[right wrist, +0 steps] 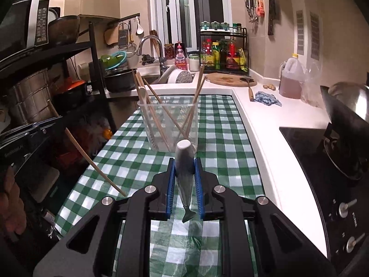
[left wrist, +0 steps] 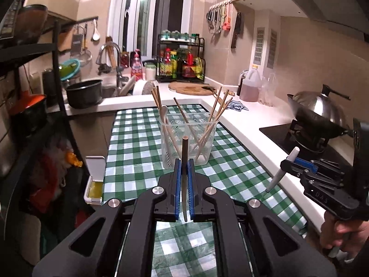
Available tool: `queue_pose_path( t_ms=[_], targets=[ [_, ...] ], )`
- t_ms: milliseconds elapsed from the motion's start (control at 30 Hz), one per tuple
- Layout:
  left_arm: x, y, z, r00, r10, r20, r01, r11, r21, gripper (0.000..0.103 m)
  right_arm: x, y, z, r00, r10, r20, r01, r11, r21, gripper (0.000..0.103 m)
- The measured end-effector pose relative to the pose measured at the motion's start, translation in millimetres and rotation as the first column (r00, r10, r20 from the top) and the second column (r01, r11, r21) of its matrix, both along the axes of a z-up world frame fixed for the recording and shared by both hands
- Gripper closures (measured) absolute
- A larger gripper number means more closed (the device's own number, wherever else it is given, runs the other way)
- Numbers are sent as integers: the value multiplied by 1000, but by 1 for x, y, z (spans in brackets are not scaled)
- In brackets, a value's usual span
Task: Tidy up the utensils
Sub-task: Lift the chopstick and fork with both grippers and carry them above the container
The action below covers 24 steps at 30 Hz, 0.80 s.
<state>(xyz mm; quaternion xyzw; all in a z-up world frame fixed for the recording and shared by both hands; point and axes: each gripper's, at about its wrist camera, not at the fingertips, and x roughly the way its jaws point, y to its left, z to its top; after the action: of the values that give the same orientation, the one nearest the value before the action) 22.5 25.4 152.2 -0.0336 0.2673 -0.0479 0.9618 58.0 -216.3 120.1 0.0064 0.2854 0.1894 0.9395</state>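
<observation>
A clear plastic utensil holder [left wrist: 188, 138] stands on the green checked cloth [left wrist: 138, 143] with several wooden chopsticks [left wrist: 220, 106] and a pale spoon in it. My left gripper [left wrist: 184, 164] is shut on a wooden chopstick [left wrist: 185, 159], held upright just in front of the holder. My right gripper [right wrist: 184, 164] is shut on a white-handled utensil [right wrist: 184, 161], short of the holder [right wrist: 169, 124]. The right gripper also shows at the right of the left wrist view [left wrist: 286, 165]. The left-held chopstick [right wrist: 85, 152] slants across the right wrist view.
White counter [left wrist: 253, 124] runs along the right with a wok [left wrist: 322, 110] on the stove, an oil jug [left wrist: 250, 85] and a blue rag [left wrist: 237, 105]. A sink [left wrist: 110, 90], pot and spice rack [left wrist: 182, 62] stand behind. A black shelf [left wrist: 57, 73] stands left.
</observation>
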Motion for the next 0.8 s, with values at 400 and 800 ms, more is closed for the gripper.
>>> queue_pose_path(
  t_ms=[400,800],
  targets=[
    [57,21,54,999,-11,-40,10,1000,-19,97,48,12,63,997,71,36,-72,997,32,87],
    [125,37,117,994,40,104,-28,993,-114,97,129,43,138,989,90,119,-96,994,47,87]
  ],
)
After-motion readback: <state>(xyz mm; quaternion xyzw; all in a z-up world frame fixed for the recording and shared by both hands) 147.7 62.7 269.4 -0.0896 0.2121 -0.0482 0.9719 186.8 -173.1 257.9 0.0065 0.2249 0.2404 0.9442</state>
